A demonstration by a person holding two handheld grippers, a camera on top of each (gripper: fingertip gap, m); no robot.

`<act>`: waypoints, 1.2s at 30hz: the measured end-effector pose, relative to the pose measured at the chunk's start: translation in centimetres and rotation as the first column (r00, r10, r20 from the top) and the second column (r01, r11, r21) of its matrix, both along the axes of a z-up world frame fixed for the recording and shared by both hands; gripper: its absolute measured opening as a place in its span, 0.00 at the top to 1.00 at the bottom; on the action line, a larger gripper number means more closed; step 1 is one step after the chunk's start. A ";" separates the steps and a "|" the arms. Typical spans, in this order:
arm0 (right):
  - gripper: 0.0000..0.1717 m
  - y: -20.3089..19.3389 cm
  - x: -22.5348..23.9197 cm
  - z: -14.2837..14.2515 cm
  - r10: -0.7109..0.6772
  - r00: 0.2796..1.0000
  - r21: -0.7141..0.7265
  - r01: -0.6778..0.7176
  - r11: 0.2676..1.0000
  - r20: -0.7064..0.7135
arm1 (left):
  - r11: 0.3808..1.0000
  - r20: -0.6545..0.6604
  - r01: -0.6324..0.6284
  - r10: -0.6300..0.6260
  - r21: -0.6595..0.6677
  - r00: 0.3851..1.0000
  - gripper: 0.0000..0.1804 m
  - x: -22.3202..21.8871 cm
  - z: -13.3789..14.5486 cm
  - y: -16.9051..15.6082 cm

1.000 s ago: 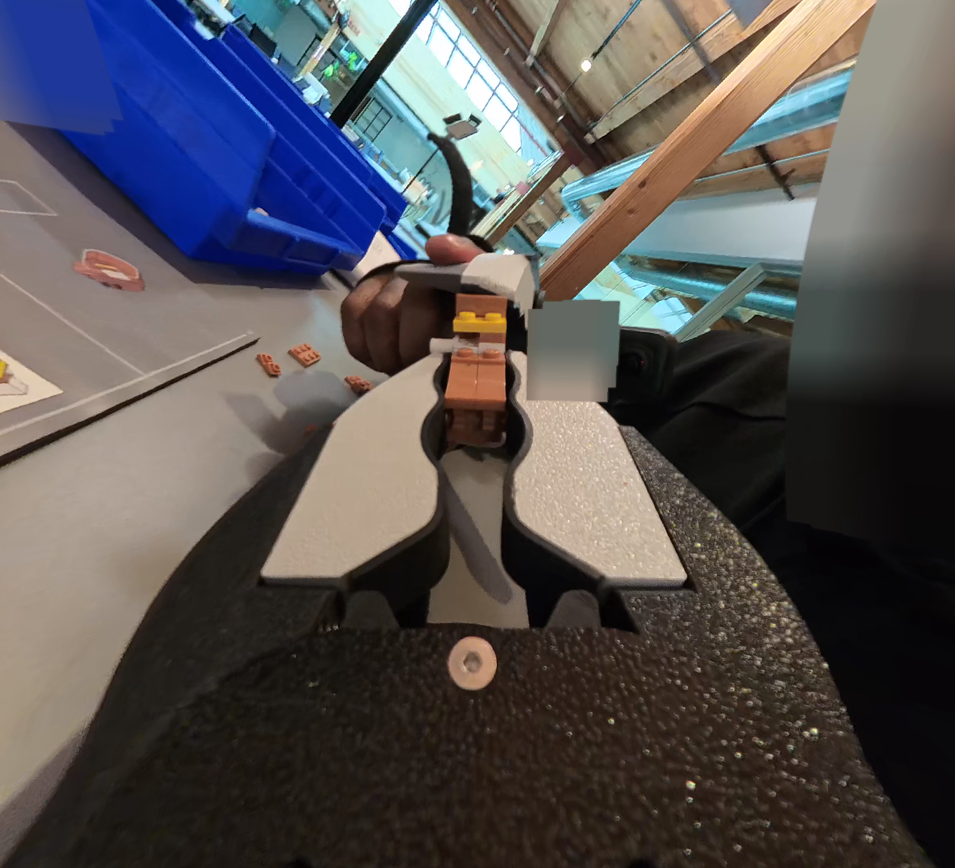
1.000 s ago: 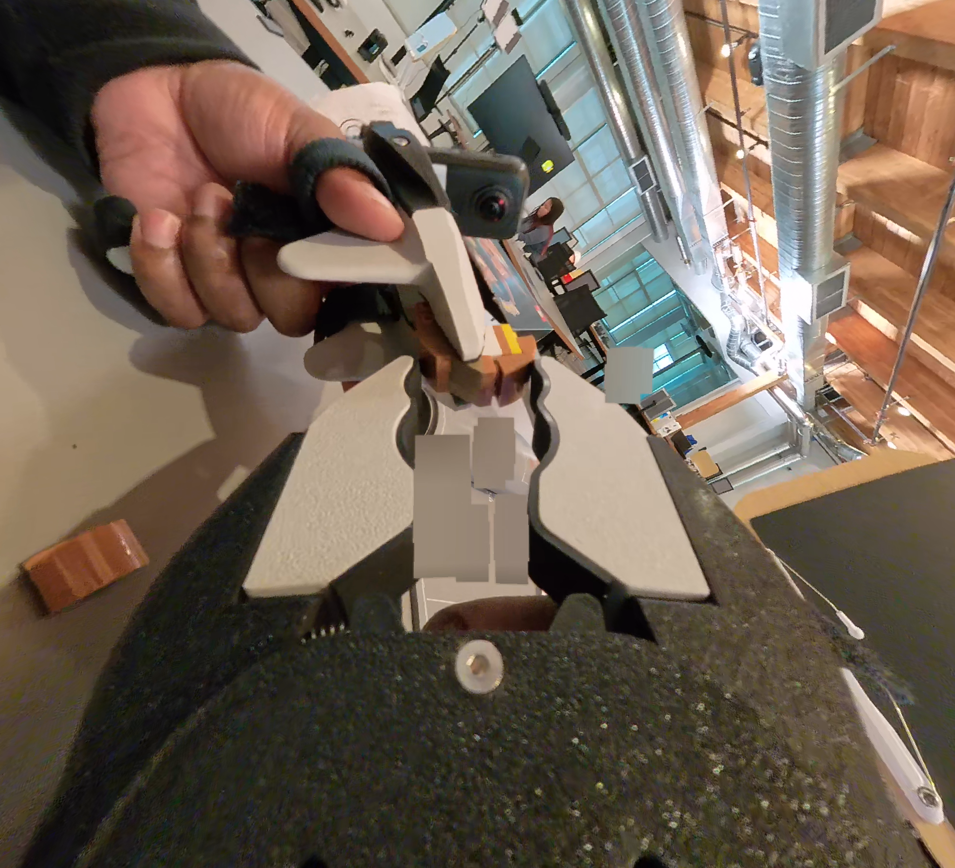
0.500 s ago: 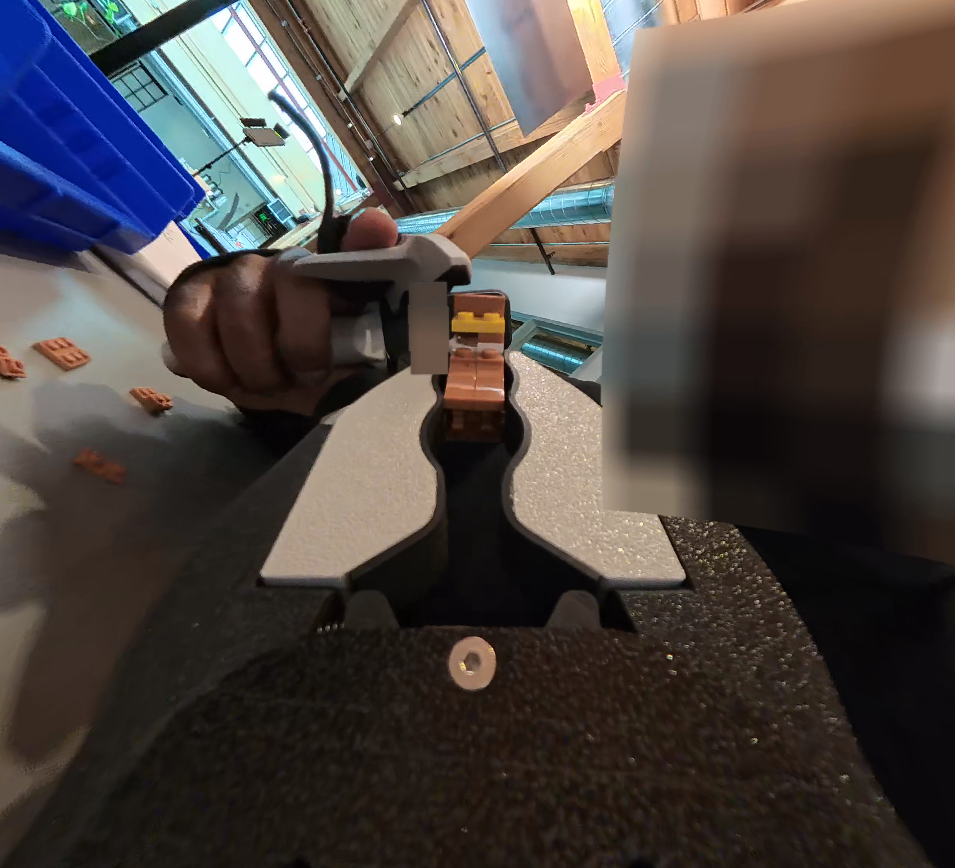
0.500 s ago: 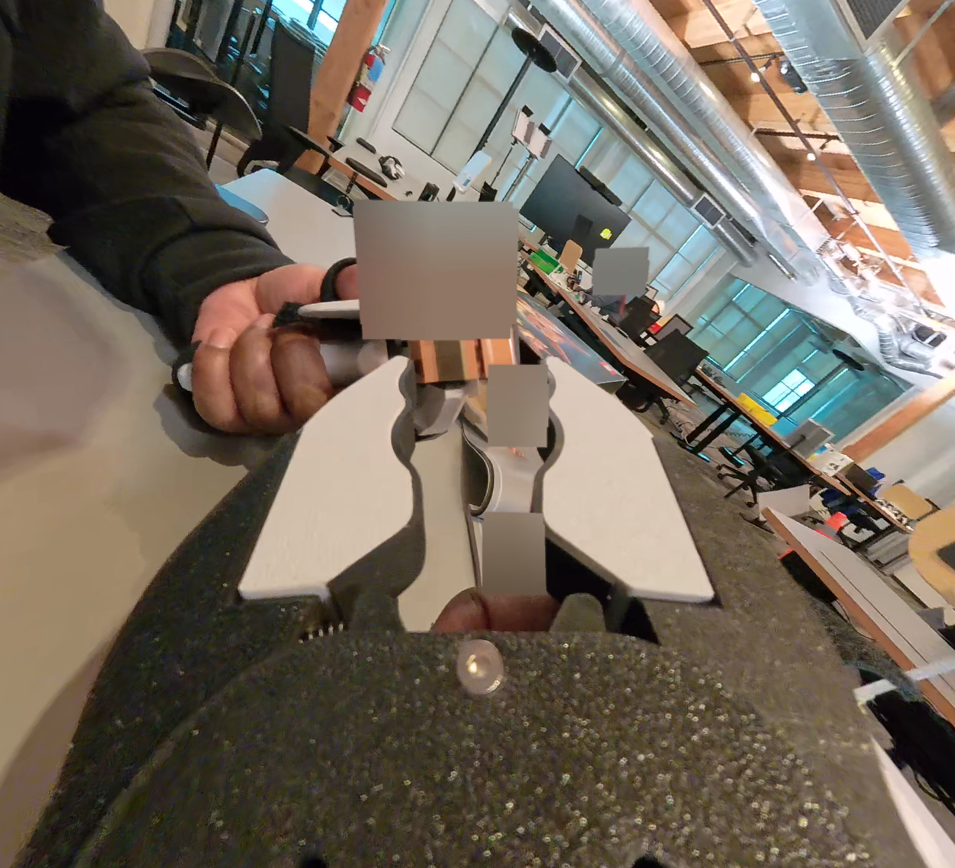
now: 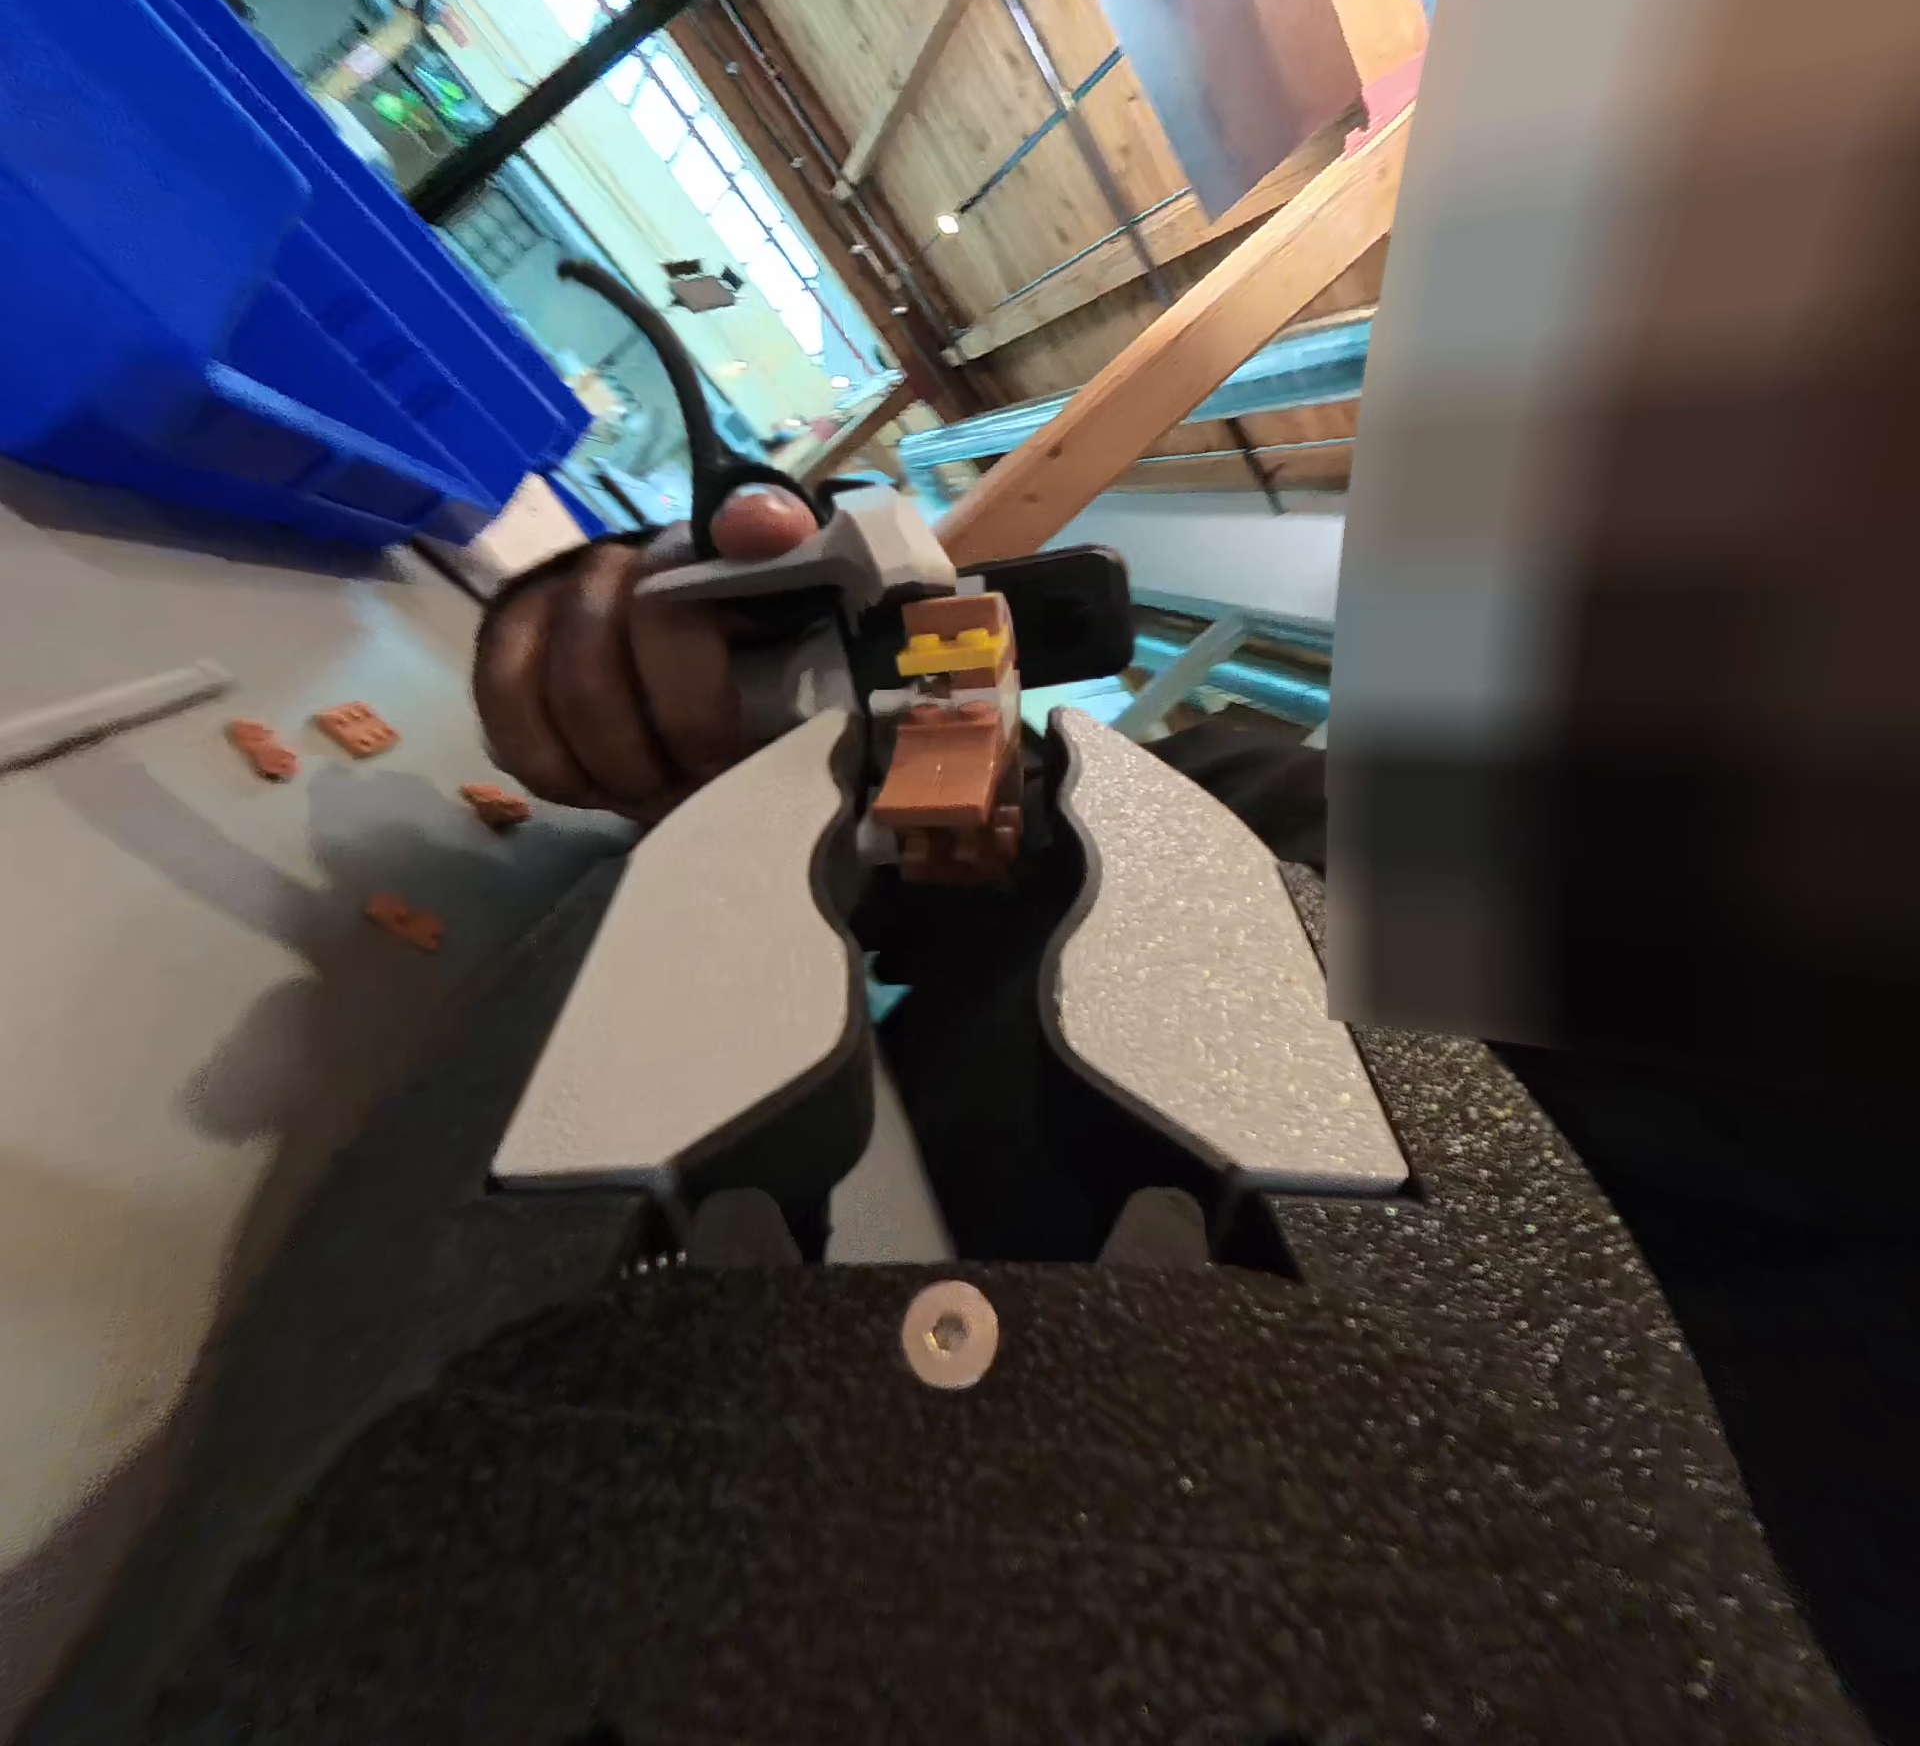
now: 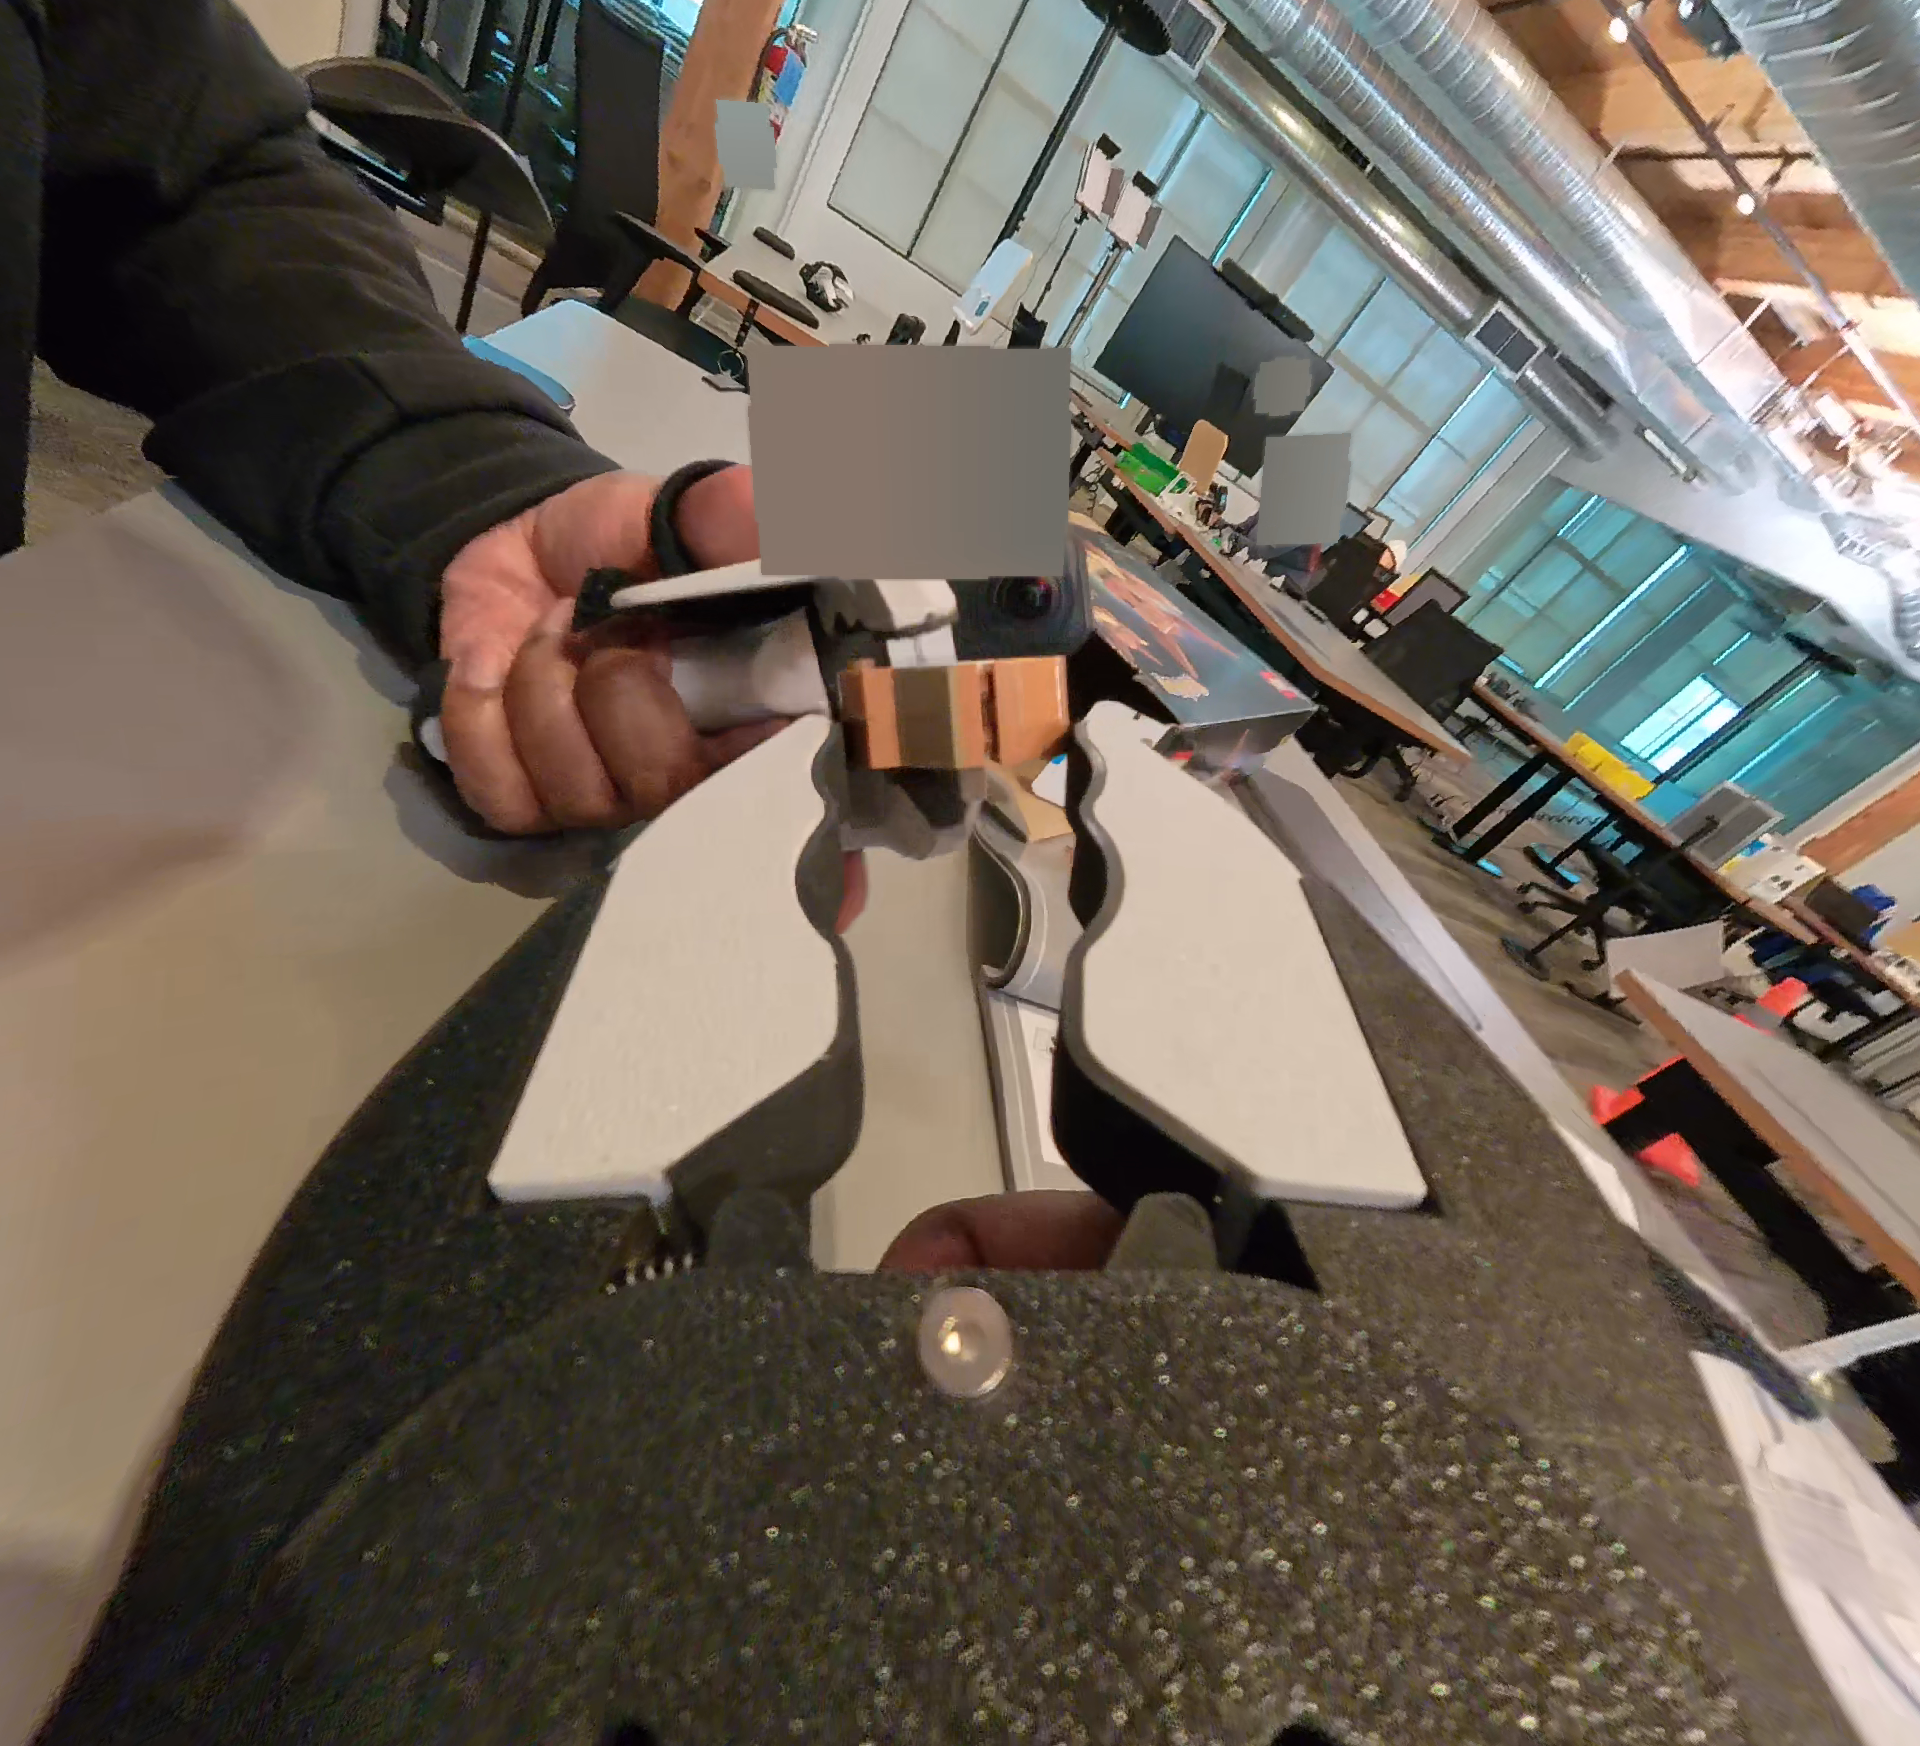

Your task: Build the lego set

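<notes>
Studded brown brick model (image 5: 951,740) between tools.

blue bins (image 5: 208,262), loose brown plates (image 5: 358,728), grey table (image 5: 125,917)

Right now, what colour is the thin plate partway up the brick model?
Yellow plate amid brown bricks; clearest in the left wrist view.
</notes>
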State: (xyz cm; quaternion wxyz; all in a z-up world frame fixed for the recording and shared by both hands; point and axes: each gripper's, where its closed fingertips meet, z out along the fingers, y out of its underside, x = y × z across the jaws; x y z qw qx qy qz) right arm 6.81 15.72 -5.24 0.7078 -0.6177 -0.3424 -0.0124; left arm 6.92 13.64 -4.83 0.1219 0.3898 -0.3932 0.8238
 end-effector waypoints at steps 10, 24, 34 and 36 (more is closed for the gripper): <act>0.77 1.7 3.2 -0.6 -0.220 0.935 -0.258 0.148 0.955 -0.278 | 0.331 0.589 -0.652 0.279 0.683 0.759 0.76 1.1 -0.4 4.7; 0.77 1.8 1.1 -2.0 -0.280 0.735 -0.486 -0.077 0.870 -0.618 | -0.314 0.848 -0.835 -0.136 0.453 0.512 0.82 1.4 -1.7 3.2; 0.77 1.8 0.7 -1.6 -0.288 0.807 -0.425 0.050 0.904 -0.516 | -0.275 0.854 -0.828 -0.047 0.488 0.519 0.89 1.5 -1.9 3.0; 0.77 1.3 1.2 -1.1 -0.276 0.776 -0.390 0.043 0.920 -0.567 | -0.188 0.847 -0.828 0.039 0.527 0.530 0.89 1.5 -1.7 3.2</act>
